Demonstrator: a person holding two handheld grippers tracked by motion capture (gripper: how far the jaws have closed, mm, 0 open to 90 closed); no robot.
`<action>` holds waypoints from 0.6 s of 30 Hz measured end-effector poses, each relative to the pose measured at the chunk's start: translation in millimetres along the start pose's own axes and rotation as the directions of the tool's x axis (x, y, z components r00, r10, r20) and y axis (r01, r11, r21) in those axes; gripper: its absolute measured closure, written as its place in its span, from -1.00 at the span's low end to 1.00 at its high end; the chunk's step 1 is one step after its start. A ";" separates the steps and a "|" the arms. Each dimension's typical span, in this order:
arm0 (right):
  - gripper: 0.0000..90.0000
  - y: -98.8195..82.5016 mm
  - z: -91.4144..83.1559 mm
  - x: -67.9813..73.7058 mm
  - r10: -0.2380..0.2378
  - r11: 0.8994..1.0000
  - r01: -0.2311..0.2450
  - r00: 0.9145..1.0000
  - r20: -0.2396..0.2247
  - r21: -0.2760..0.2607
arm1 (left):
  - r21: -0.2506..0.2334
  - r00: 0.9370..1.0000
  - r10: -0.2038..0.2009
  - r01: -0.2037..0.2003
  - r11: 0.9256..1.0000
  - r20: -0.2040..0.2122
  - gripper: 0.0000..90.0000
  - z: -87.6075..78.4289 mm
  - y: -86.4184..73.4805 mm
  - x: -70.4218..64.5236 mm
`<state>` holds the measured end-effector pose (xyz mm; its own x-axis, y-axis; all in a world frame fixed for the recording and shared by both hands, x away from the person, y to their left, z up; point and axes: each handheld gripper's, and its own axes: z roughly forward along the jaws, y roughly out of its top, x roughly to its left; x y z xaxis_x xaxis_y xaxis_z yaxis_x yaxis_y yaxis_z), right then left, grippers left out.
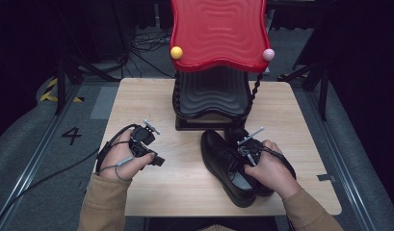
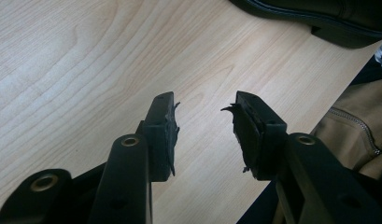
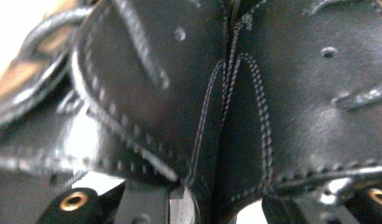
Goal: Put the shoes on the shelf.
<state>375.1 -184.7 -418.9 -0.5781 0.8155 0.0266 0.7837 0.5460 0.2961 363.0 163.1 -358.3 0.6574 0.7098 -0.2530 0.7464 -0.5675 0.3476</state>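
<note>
A pair of black shoes (image 1: 233,166) lies on the right half of the desk (image 1: 185,183), toes toward the black rack (image 1: 211,96) with the red wavy top (image 1: 218,31) at the far edge. The heels sit close to the near edge of the desk; the toes nearly reach the foot of the rack.

The right claw (image 1: 246,153) is down on the shoes, where the two meet. In the right gripper view its jaws stand on either side of black stitched leather (image 3: 226,93), pressed up close against it, so it looks clamped on the shoes.

The left claw (image 2: 205,128) hovers over bare wood on the left half of the desk, jaws apart and nothing between them. In the left gripper view the sole of a shoe (image 2: 319,18) lies well beyond the fingertips, and a tan sleeve (image 2: 357,130) crosses the desk's near edge. Open wood stretches around this claw to the left edge and the near edge.
</note>
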 end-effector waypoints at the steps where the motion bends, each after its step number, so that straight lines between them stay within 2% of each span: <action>1: 0.60 0.0 0.0 0.0 0.000 1.000 0.000 1.000 0.000 0.000 | 0.000 1.000 0.000 0.000 1.000 0.000 0.32 0.0 0.0 0.0; 2: 0.61 2.5 0.2 -0.4 0.023 1.000 -0.023 1.000 0.000 0.015 | -0.002 1.000 0.003 -0.003 1.000 0.002 0.32 -0.4 0.3 0.2; 4: 0.62 4.8 0.1 -0.4 0.037 0.999 -0.037 0.999 0.008 0.028 | -0.009 1.000 0.000 0.000 1.000 0.002 0.32 -1.2 0.7 0.6; 14: 0.69 8.0 0.5 -1.3 0.045 0.998 -0.046 0.999 0.014 0.048 | -0.010 1.000 0.013 -0.013 1.000 0.016 0.33 0.1 7.1 0.4; 18: 0.77 9.4 -0.8 -3.7 0.095 0.994 -0.096 0.995 0.006 0.058 | -0.015 1.000 0.009 -0.009 1.000 0.020 0.34 -0.8 6.5 2.8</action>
<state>384.4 -182.7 -415.4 -0.4994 0.8650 0.0490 0.8473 0.4759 0.2360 369.6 161.8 -356.0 0.6662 0.6962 -0.2674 0.7389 -0.5675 0.3633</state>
